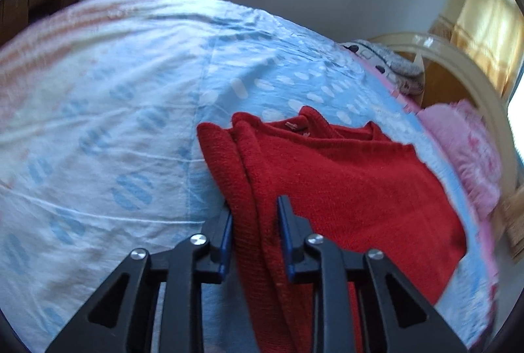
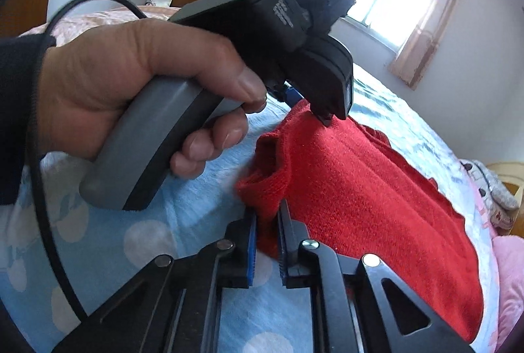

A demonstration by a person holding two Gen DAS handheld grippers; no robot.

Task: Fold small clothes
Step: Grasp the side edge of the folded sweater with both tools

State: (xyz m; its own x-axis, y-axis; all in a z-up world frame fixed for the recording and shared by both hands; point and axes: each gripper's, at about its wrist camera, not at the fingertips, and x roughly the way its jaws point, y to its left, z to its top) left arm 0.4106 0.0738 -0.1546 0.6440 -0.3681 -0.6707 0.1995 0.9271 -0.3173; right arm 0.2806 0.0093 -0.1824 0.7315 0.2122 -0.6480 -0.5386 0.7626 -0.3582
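On blue bedsheet (image 1: pixel 98 123), red sweater (image 1: pixel 344 182) edge pinched between both grippers' fingers (image 2: pixel 284 215)

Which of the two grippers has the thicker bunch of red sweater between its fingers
The left gripper: several folded layers of the red sweater fill its jaws. The right gripper pinches only a thin edge.

L gripper (image 1: pixel 255 209): pointing forward and down, jaws standing narrow, blue pads (image 1: pixel 284 223) pressing on a thick fold of red fabric. Seen from R wrist cam, the person's L hand (image 2: pixel 131 91) is wrapping the grey handle, thumb on top, fingers curling under, dark sleeve at the wrist, cable trailing off the back. R gripper (image 2: pixel 267 215): also angling down, jaws nearly together, pads (image 2: pixel 251 241) pinching a thin corner of the same fabric. R hand itself not showing in either view.
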